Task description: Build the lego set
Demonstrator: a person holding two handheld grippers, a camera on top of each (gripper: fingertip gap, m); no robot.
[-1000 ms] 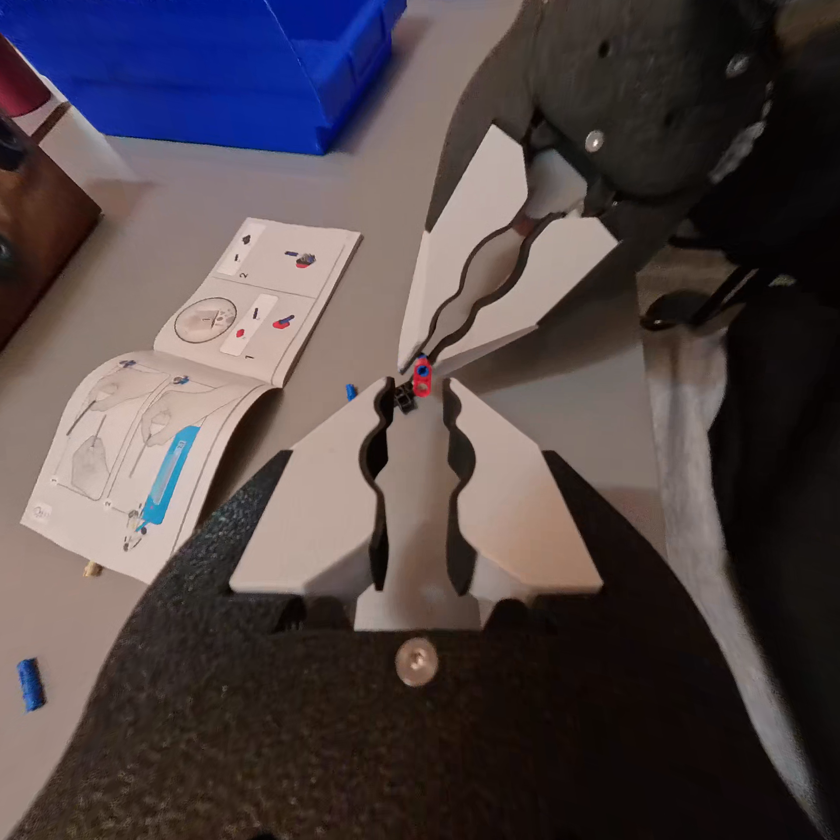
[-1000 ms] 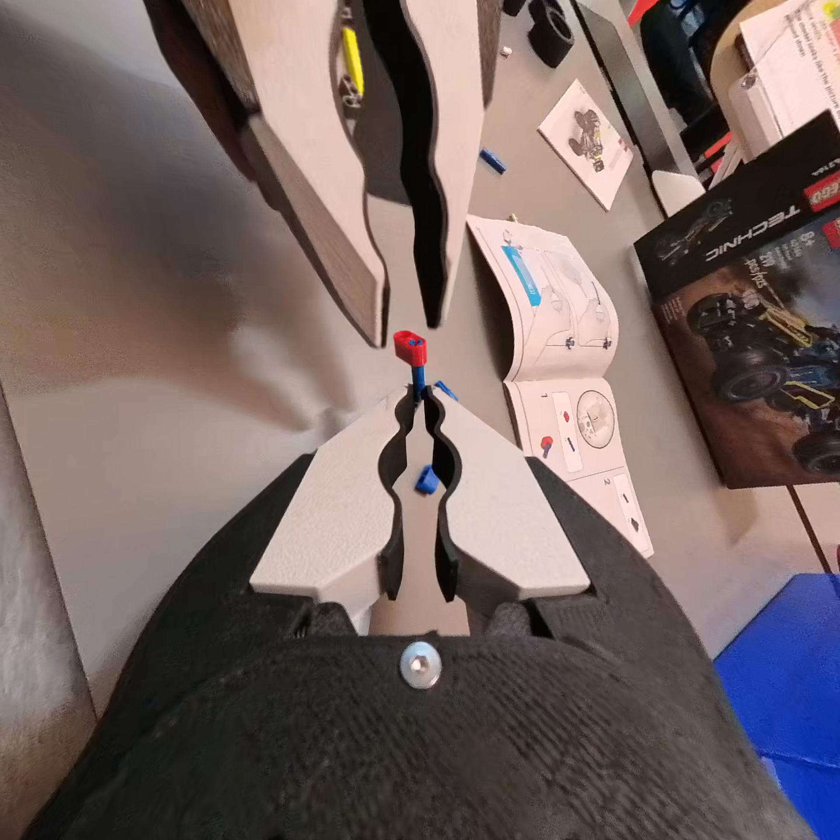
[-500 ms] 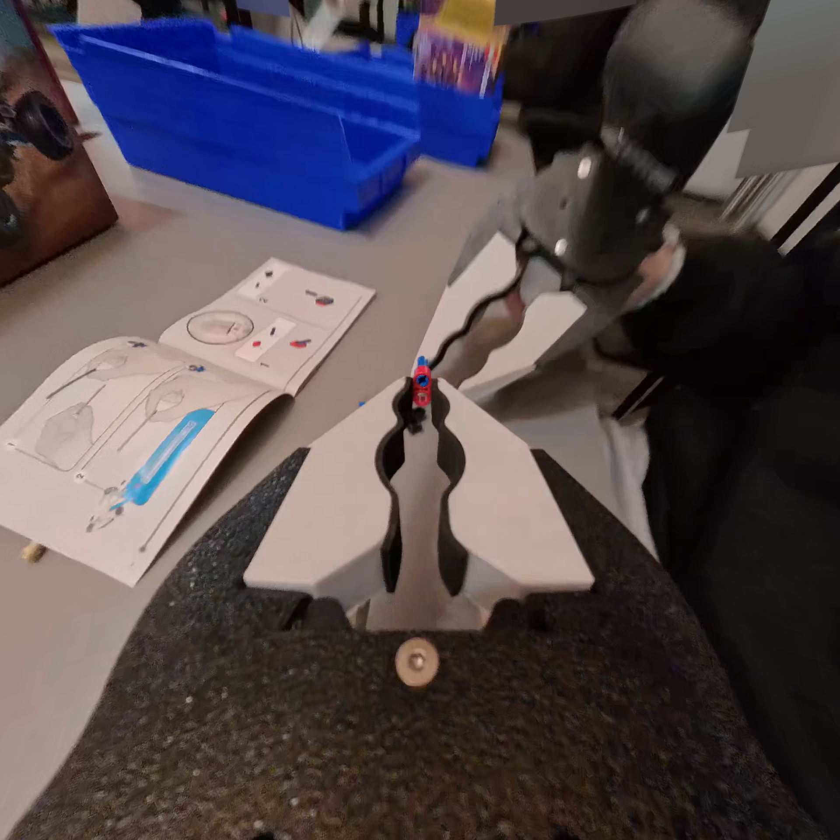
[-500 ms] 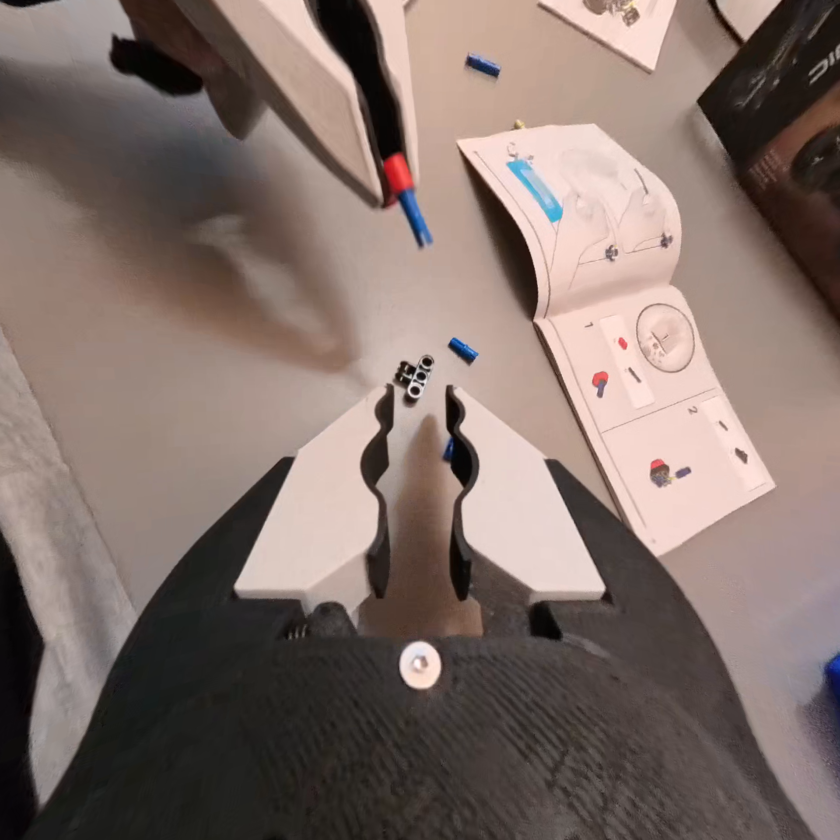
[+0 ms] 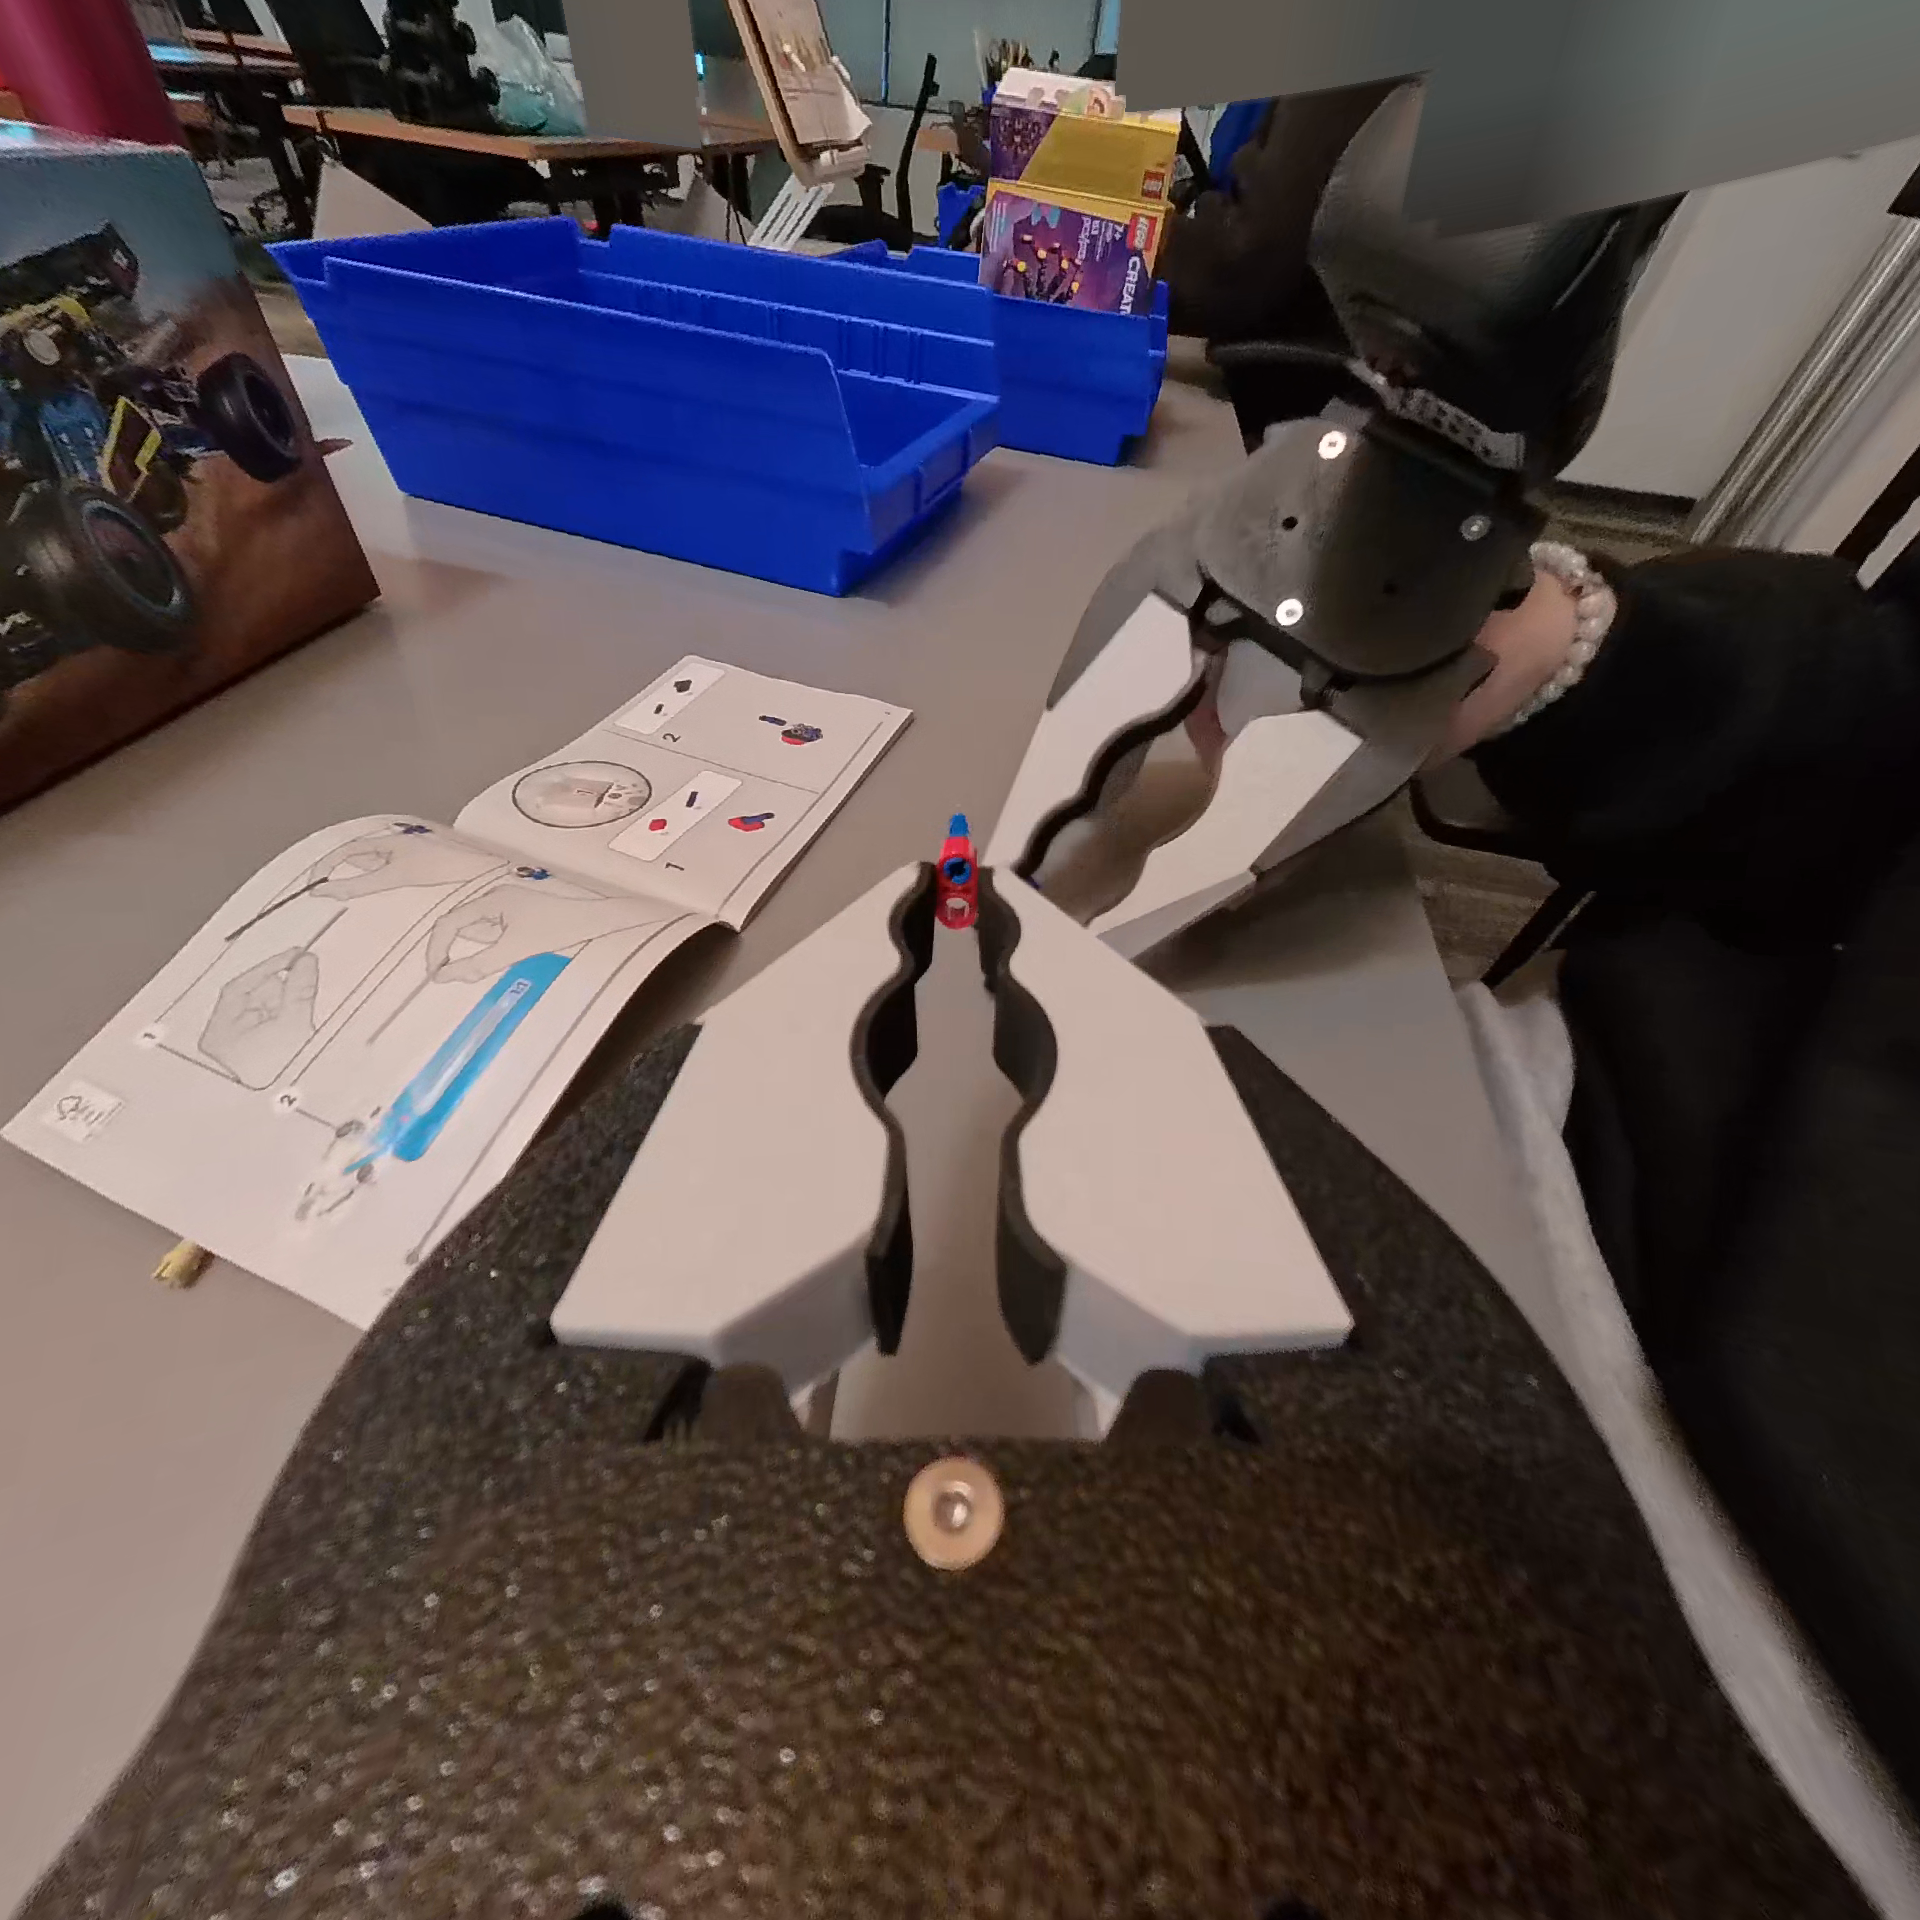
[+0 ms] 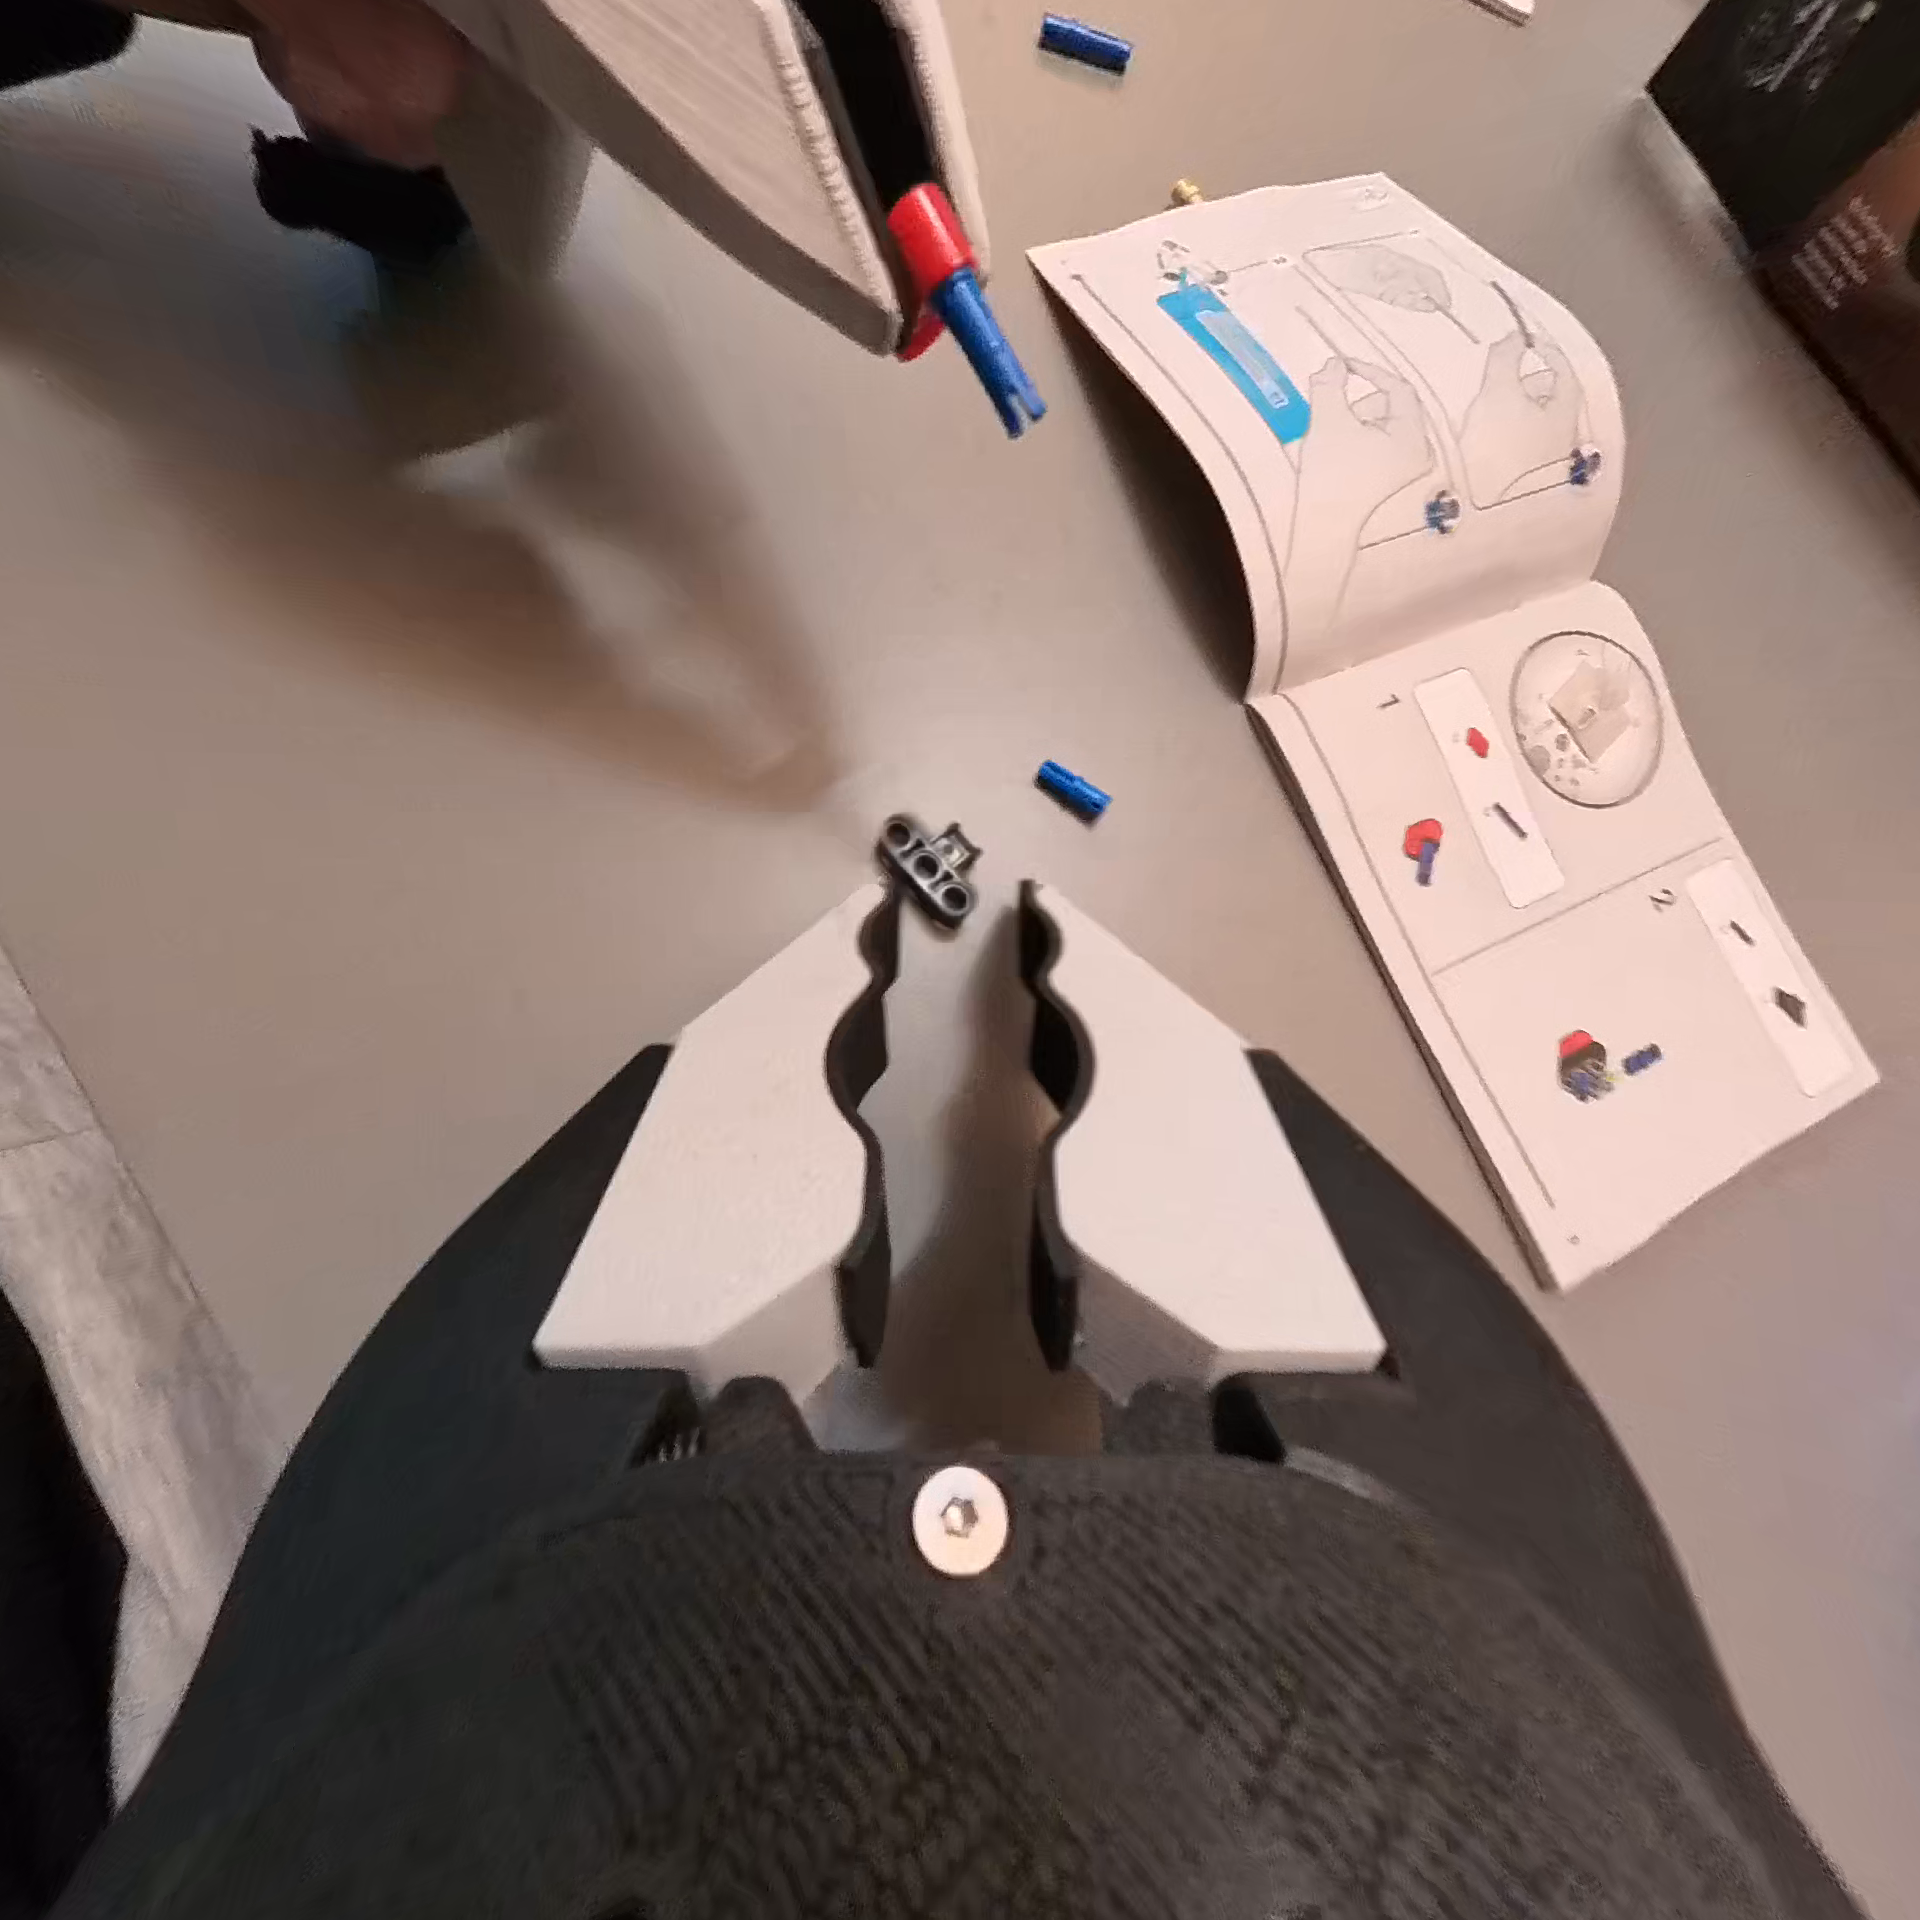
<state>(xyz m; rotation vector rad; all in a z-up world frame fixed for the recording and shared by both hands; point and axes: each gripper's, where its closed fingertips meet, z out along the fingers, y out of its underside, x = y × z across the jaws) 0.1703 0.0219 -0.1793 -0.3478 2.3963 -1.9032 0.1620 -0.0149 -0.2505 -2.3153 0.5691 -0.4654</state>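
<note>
Table (image 5: 582,644) grey, seen from both wrist views; far left in the left wrist view, a dark set box (image 5: 135,416) with a buggy picture stands on it; near it, a small tan peg (image 5: 179,1265) lies at the lower edge of the open instruction booklet (image 5: 436,966), which lies flat with its pages curling at the fold; behind the booklet, a blue bin (image 5: 644,416), its visible inside bare; a second blue bin (image 5: 1081,364) beyond it holds upright purple and yellow set boxes (image 5: 1075,244).

Left gripper (image 5: 954,883) raised over the table, fingers narrowed and clamped on a red connector (image 5: 954,891); a blue pin (image 5: 957,828) sticks out of the connector past the fingertips; from the right wrist view the same pin (image 6: 987,348) points down and to the right, clear of the table.

Right gripper (image 6: 951,899) low over the table, jaws parted narrowly, nothing between them; a small black three-hole piece (image 6: 928,860) lies on the table just ahead of the tips, close to the left tip, contact cannot be told; a loose blue pin (image 6: 1073,791) lies just right of it, apart; another blue pin (image 6: 1084,45) lies far up the table; booklet (image 6: 1507,727) to the right.

Right edge of the left wrist view: a hand with a bead bracelet (image 5: 1574,623) and a black sleeve (image 5: 1714,748) behind the right gripper.
</note>
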